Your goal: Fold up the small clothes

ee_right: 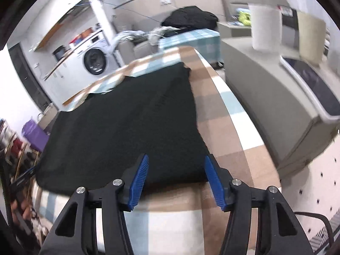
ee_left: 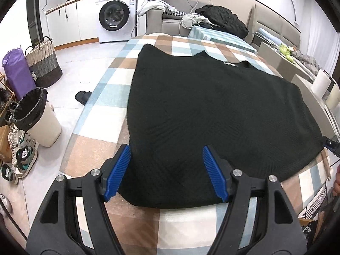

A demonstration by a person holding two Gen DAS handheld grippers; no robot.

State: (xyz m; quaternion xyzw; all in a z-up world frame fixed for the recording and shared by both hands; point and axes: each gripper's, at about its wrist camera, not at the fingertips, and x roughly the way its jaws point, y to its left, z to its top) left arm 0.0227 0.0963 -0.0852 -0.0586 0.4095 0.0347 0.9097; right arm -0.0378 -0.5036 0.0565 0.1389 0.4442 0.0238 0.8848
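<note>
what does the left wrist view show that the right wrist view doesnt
Only the left wrist view: a bin with a black liner, a woven basket, sneakers and a black slipper on the floor.

Only the right wrist view: a white roll and a dark tray on the grey counter.

Both: the black garment flat on the checked cloth, the washing machine, and open blue-padded jaws, left gripper and right gripper, holding nothing.
</note>
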